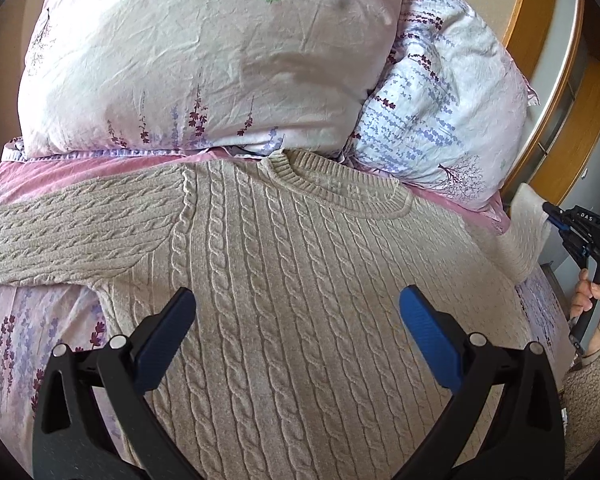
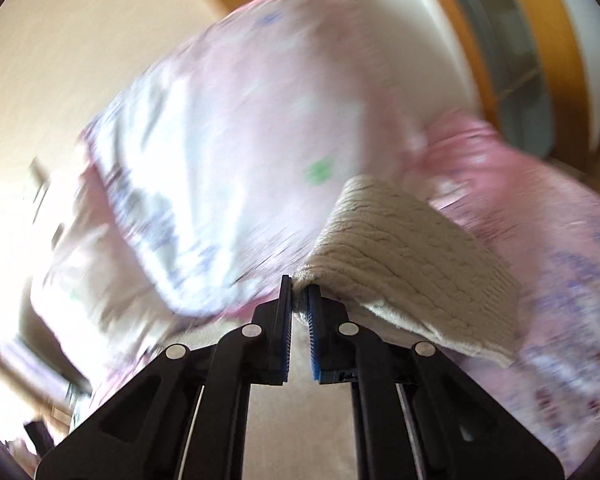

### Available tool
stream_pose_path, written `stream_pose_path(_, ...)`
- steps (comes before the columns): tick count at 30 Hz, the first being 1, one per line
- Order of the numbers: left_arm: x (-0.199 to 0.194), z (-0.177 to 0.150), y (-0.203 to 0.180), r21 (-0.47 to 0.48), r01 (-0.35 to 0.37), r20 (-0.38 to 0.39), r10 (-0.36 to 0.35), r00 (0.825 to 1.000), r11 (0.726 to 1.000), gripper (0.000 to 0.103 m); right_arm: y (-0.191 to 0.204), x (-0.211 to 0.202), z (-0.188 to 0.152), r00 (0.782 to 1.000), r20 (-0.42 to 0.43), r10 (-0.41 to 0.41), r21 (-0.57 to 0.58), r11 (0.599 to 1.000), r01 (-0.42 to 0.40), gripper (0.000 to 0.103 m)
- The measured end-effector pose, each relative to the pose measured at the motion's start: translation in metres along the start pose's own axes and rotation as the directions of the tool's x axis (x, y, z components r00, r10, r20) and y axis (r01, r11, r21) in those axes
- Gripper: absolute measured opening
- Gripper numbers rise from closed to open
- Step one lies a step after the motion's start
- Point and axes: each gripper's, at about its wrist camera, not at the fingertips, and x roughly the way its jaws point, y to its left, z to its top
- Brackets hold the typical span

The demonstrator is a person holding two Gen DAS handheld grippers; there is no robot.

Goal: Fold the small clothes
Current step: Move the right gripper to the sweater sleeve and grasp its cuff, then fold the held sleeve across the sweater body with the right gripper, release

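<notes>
A beige cable-knit sweater (image 1: 292,280) lies flat on the bed, collar toward the pillows, its left sleeve (image 1: 68,232) spread out to the left. My left gripper (image 1: 296,312) is open and empty, hovering over the sweater's body. My right gripper (image 2: 298,292) is shut on the sweater's right sleeve (image 2: 404,264) and holds it lifted; the right wrist view is motion-blurred. In the left wrist view the right gripper (image 1: 550,210) shows at the far right edge, holding the raised sleeve (image 1: 516,232).
Two floral pillows (image 1: 204,60) (image 1: 440,120) lie at the head of the bed behind the collar. Pink floral bedding (image 1: 32,344) lies under the sweater. A wooden bed frame (image 1: 556,92) curves along the right. The person's hand (image 1: 596,304) is at the right edge.
</notes>
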Motion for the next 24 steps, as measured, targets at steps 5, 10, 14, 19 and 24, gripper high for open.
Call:
stream_pose_path(5, -0.001, -0.001, 0.001, -0.010, 0.001, 0.000, -0.001, 1.000, 1.000, 0.101, 0.037, 0.056, -0.061, 0.969, -0.245, 0.037, -0.093, 0.994, -0.061, 0.008)
stream_pose_path(10, -0.004, -0.002, 0.002, -0.005, -0.001, 0.002, 0.001, 1.000, 1.000, 0.101, 0.031, 0.077, -0.089, 0.940, -0.341, 0.008, -0.083, 0.996, -0.038, 0.009)
stream_pose_path(14, -0.005, -0.001, -0.003, 0.021, -0.008, 0.013, 0.008, 1.000, 1.000, 0.101, 0.019, 0.070, -0.072, 0.934, -0.353, 0.055, 0.033, 0.998, -0.046, 0.036)
stream_pose_path(19, -0.005, -0.001, -0.009, 0.035, 0.011, 0.027, -0.012, 1.000, 0.999, 0.101, -0.013, 0.059, -0.053, 0.953, -0.295, 0.072, 0.197, 0.980, -0.013, 0.049)
stream_pose_path(24, 0.000, 0.001, -0.010, 0.034, 0.019, 0.008, -0.019, 1.000, 0.999, 0.101, -0.058, 0.047, -0.035, 0.977, -0.211, 0.031, 0.363, 0.930, 0.049, 0.049)
